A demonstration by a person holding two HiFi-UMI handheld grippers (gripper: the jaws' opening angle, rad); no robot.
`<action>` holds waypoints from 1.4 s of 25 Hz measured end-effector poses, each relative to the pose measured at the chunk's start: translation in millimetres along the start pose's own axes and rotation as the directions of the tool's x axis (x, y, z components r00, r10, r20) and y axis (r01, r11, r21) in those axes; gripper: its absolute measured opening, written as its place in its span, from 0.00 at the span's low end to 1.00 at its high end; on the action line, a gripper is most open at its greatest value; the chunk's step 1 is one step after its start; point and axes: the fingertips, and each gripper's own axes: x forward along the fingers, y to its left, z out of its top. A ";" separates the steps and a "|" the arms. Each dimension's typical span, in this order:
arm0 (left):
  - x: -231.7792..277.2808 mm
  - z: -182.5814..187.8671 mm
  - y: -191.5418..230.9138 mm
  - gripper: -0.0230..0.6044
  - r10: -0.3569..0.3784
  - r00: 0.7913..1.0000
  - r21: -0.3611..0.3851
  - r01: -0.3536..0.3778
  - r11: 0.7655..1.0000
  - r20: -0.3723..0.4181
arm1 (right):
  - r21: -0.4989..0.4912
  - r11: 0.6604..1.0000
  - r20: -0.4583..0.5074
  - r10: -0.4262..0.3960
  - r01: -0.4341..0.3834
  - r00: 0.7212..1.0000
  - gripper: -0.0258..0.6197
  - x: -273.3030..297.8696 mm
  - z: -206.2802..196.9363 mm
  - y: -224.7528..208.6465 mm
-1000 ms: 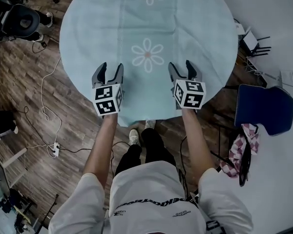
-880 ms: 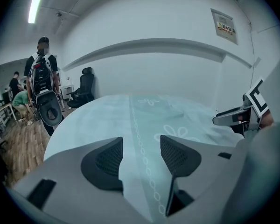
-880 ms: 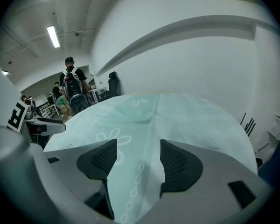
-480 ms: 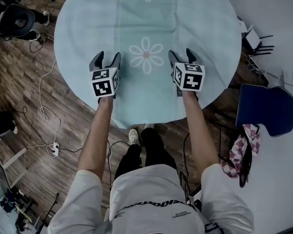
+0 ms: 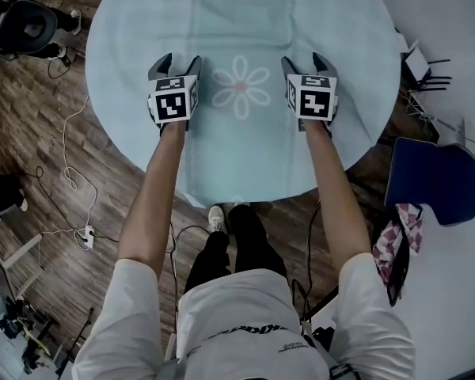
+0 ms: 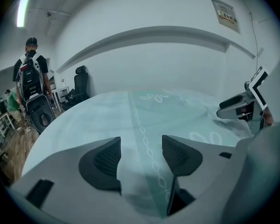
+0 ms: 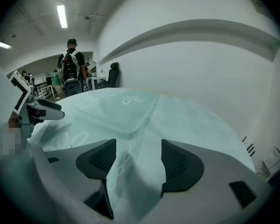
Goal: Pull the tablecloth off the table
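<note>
Floor: dark wood-plank floor (image 5: 32, 133) to my left.
Cable: thin white cable (image 5: 70, 172) looping across that floor, near a white power strip (image 5: 87, 234).
Right side: dark blue plastic chair (image 5: 427, 180), with a pink-and-white checked cloth (image 5: 386, 248) just beside it.
Far left: black office chair (image 5: 28, 26).
Background: standing person (image 6: 31, 73) with a backpack, back towards me.
Ceiling: long strip light (image 7: 61, 16), lit.

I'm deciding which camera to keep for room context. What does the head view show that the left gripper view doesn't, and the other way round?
Only the head view shows the wood floor, a blue chair and the person's arms. Only the left gripper view shows a ceiling light and a wall sign on the far wall. Both show the pale, flower-printed tablecloth lying spread out, and the right tool above it.
</note>
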 end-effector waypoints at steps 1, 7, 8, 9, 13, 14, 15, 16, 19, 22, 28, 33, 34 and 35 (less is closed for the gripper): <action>4.1 -0.8 1.8 0.48 0.000 1.000 0.004 0.000 1.000 -0.009 | -0.016 1.000 -0.017 -0.001 0.001 1.000 0.49 4.9 -1.8 -2.5; 23.9 -5.9 13.3 0.48 -0.011 0.999 0.005 0.011 1.000 -0.044 | -0.071 0.997 -0.091 -0.007 0.000 0.996 0.50 22.3 -17.4 -20.3; 26.7 -6.1 15.0 0.48 -0.012 0.999 0.005 0.013 1.000 -0.046 | -0.077 0.997 -0.099 -0.004 -0.004 0.995 0.50 23.8 -18.2 -20.8; 29.2 -6.6 16.6 0.48 -0.012 0.999 0.012 0.012 1.000 -0.049 | -0.078 0.997 -0.104 0.003 -0.011 0.995 0.50 24.9 -18.4 -20.2; 36.7 -11.1 18.1 0.47 -0.020 0.996 0.043 0.023 0.999 -0.084 | -0.015 0.998 -0.116 0.053 -0.056 0.992 0.49 28.6 -19.8 -17.2; 37.7 -10.8 17.4 0.46 -0.025 0.995 0.043 0.029 0.999 -0.093 | 0.012 0.998 -0.115 0.067 -0.067 0.991 0.49 29.3 -20.2 -17.0; 38.4 -10.3 16.3 0.44 -0.032 0.995 0.046 0.036 0.998 -0.099 | 0.035 0.997 -0.111 0.078 -0.074 0.991 0.49 29.6 -20.4 -16.7; 38.7 -10.0 14.8 0.43 -0.039 0.994 0.052 0.044 0.998 -0.102 | 0.050 0.996 -0.106 0.083 -0.078 0.991 0.47 29.7 -20.5 -16.4; 37.9 -11.9 9.5 0.34 -0.060 0.992 0.081 0.070 0.994 -0.114 | 0.060 0.995 -0.107 0.083 -0.077 0.991 0.42 28.2 -21.4 -13.3; 38.3 -12.4 3.9 0.27 -0.083 0.987 0.086 0.095 0.992 -0.140 | 0.069 0.995 -0.111 0.082 -0.075 0.990 0.31 26.9 -21.3 -11.4; 36.1 -13.1 -5.8 0.12 -0.111 0.981 0.083 0.126 0.989 -0.162 | 0.018 0.998 -0.125 0.058 -0.056 0.990 0.12 18.7 -26.3 -5.6; 30.4 -13.2 -4.4 0.06 -0.119 0.978 0.023 0.125 0.992 -0.173 | 0.058 0.993 -0.130 0.107 -0.100 0.986 0.09 16.9 -26.6 3.1; 27.9 -11.6 -3.7 0.06 -0.112 0.978 0.002 0.114 0.993 -0.174 | 0.063 0.993 -0.129 0.106 -0.099 0.986 0.09 15.8 -27.2 2.5; 25.5 -10.4 -3.4 0.06 -0.107 0.979 -0.017 0.105 0.994 -0.174 | 0.069 0.993 -0.127 0.108 -0.100 0.986 0.09 14.3 -27.5 2.0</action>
